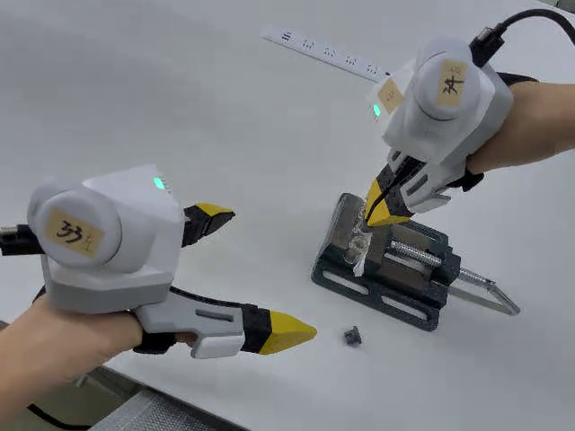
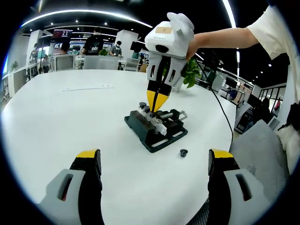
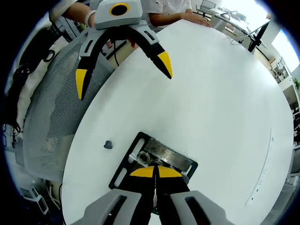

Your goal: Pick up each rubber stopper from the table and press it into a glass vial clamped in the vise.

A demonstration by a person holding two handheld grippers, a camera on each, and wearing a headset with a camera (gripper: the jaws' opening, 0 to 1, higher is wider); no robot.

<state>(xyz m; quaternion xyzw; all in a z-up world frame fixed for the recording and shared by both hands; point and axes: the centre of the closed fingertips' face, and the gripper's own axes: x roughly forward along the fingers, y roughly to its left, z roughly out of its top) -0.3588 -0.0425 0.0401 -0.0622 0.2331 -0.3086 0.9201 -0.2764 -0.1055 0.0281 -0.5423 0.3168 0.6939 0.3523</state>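
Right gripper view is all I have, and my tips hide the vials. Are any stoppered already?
Observer: In the left gripper view, two dark caps stand at one end of the vise, just beside the shut right gripper.
Operator: Does the vise handle stick out anywhere?
Observer: Yes. In the head view, the handle juts from the opposite end of the vise.
Operator: Is the left gripper lined up on the loose stopper?
Observer: Roughly. In its own view, the stopper lies ahead between the open jaws of the left gripper, untouched.
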